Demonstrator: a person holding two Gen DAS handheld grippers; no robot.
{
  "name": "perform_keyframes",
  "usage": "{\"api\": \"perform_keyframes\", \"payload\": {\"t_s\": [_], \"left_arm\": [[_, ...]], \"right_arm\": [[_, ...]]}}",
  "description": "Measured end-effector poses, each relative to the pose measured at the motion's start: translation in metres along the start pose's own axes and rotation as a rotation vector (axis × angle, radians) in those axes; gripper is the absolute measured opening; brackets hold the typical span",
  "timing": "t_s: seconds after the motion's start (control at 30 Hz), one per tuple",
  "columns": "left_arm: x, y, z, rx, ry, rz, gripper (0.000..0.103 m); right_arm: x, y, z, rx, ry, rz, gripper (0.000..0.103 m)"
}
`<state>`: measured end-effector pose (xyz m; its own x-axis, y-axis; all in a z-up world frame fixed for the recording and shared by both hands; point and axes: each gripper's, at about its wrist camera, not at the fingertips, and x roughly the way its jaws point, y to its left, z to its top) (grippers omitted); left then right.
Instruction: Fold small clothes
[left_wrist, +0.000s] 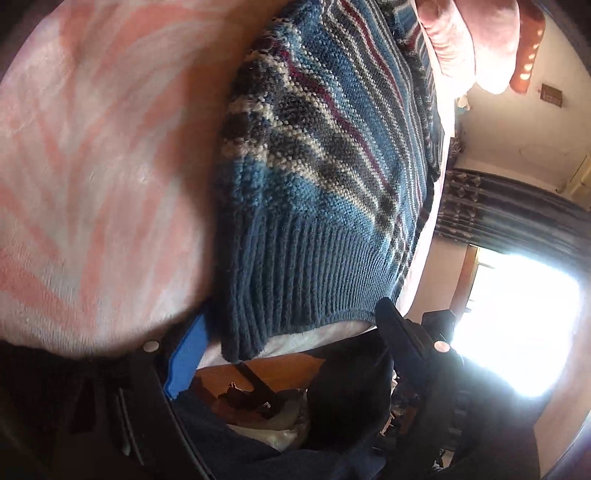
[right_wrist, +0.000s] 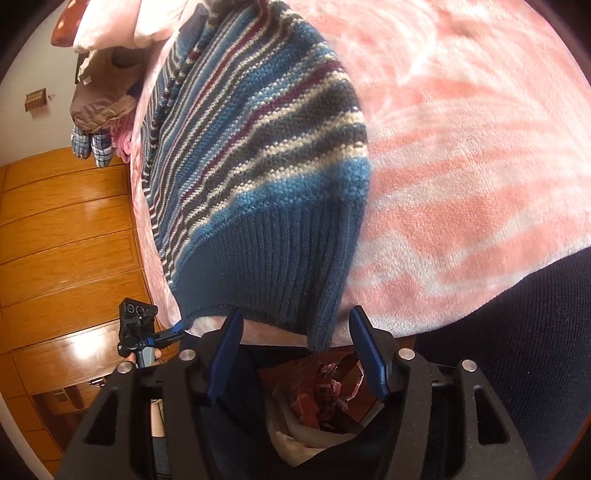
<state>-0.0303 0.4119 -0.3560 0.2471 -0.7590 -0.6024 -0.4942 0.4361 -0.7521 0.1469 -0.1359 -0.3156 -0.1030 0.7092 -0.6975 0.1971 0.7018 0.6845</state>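
Observation:
A knit sweater (left_wrist: 332, 155) (right_wrist: 258, 147), striped blue, grey, cream and maroon, lies flat on a pink-and-white fleece blanket (left_wrist: 92, 166) (right_wrist: 461, 166). Its dark blue ribbed hem (left_wrist: 306, 273) (right_wrist: 269, 266) reaches the bed's near edge. My left gripper (left_wrist: 291, 314) is open, its fingers straddling one hem corner, which hangs over the edge. My right gripper (right_wrist: 295, 314) is open too, blue pads (right_wrist: 225, 350) wide apart around the other hem corner (right_wrist: 317, 339). The right wrist view also shows the left gripper (right_wrist: 138, 332) at the hem's far corner.
Pink pillows (left_wrist: 472, 44) sit at the sweater's far end. A wooden wardrobe (right_wrist: 66, 240) stands beside the bed, with a pile of clothes (right_wrist: 99, 110) near it. A curtain (left_wrist: 509, 206) and a bright window (left_wrist: 524, 314) are beyond. A person's dark garment (right_wrist: 517, 332) is close by.

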Motion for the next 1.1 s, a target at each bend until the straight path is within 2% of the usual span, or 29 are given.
{"api": "perform_keyframes", "payload": {"t_s": [0.07,0.17,0.23,0.27,0.3,0.33,0.37,0.43,0.63,0.77,0.97,1.1], "left_arm": [[0.003,0.000,0.000,0.000,0.013,0.013,0.080],[0.009,0.001,0.000,-0.004,0.027,0.039,0.061],[0.007,0.003,0.001,-0.016,0.014,0.058,0.042],[0.005,0.004,0.001,-0.021,0.002,0.061,0.035],[0.003,0.004,0.000,-0.022,-0.009,0.063,0.017],[0.001,0.005,0.000,-0.021,-0.015,0.056,0.009],[-0.002,0.004,-0.002,-0.019,-0.026,0.044,0.009],[-0.007,0.002,-0.006,-0.015,-0.047,0.024,0.008],[-0.033,-0.017,-0.017,0.002,-0.120,-0.091,0.007],[-0.052,-0.035,-0.017,0.021,-0.156,-0.147,0.007],[-0.080,-0.067,-0.007,0.062,-0.201,-0.201,0.007],[-0.093,-0.094,0.011,0.101,-0.220,-0.205,0.007]], "right_arm": [[-0.002,-0.005,0.000,0.012,-0.006,0.015,0.061],[0.000,-0.007,0.003,0.022,-0.010,0.021,0.060],[0.002,-0.006,0.004,0.021,-0.012,0.020,0.058],[0.003,-0.006,0.004,0.021,-0.011,0.022,0.044],[0.005,-0.005,0.004,0.016,-0.004,0.033,0.034],[0.006,-0.004,0.003,0.006,-0.001,0.031,0.020],[0.005,-0.003,0.003,-0.004,-0.007,0.022,0.013],[0.002,-0.002,0.001,-0.009,-0.020,0.035,0.009],[-0.028,0.021,-0.004,-0.053,-0.088,0.138,0.008],[-0.048,0.045,0.001,-0.097,-0.128,0.175,0.008],[-0.073,0.081,0.017,-0.159,-0.185,0.201,0.008],[-0.090,0.102,0.034,-0.208,-0.219,0.202,0.008]]}}
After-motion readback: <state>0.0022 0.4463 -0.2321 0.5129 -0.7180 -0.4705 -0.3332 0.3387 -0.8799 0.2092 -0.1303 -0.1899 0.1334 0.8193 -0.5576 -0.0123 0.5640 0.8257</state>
